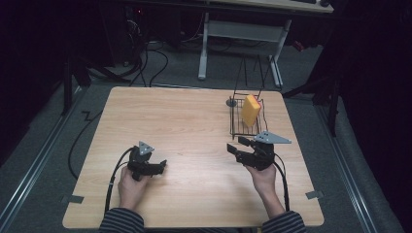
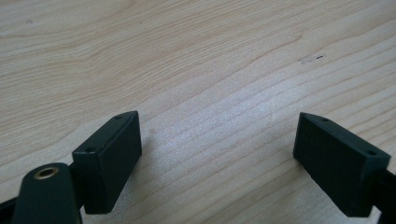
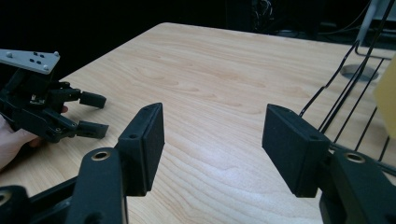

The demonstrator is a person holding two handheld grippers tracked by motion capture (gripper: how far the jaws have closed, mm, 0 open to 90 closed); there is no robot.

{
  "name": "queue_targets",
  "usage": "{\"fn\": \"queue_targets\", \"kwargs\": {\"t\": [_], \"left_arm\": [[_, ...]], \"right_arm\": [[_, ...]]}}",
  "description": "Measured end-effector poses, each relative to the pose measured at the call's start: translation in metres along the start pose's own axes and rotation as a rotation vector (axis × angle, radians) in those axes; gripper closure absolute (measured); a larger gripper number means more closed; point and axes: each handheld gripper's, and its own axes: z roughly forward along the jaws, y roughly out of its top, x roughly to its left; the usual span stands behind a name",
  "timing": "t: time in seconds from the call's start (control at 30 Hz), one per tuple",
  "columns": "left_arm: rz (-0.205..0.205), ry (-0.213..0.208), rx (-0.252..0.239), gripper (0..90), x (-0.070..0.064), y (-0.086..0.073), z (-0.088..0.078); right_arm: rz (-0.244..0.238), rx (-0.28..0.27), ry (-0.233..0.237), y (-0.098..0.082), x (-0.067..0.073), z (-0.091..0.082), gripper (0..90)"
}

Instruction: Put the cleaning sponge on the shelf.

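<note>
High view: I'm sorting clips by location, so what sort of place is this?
Probably a lab or workshop: a bare wooden table on grey carpet, cables on the floor, a metal-legged desk behind.

From my remote seat I saw a light wooden table (image 1: 184,121) on grey carpet (image 1: 43,165), with a white-legged desk (image 1: 243,34) beyond the table in darkness.

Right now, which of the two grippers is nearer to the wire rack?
The right gripper: it sits just before the wire rack holding the yellow sponge; the left gripper is farther.
</note>
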Motion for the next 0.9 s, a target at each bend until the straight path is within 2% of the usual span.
{"fn": "queue_targets", "kwargs": {"t": [0.07, 0.2, 0.9], "left_arm": [[0.0, 0.0, 0.0, 15.9, 0.0, 0.0, 0.0], [0.0, 0.0, 0.0, 15.9, 0.0, 0.0, 0.0], [0.0, 0.0, 0.0, 15.9, 0.0, 0.0, 0.0]], "right_arm": [[0.004, 0.017, -0.003, -0.003, -0.001, 0.003, 39.4], [0.011, 0.016, 0.001, -0.005, -0.001, 0.006, 39.7], [0.038, 0.084, -0.02, -0.026, -0.009, 0.031, 39.8]]}}
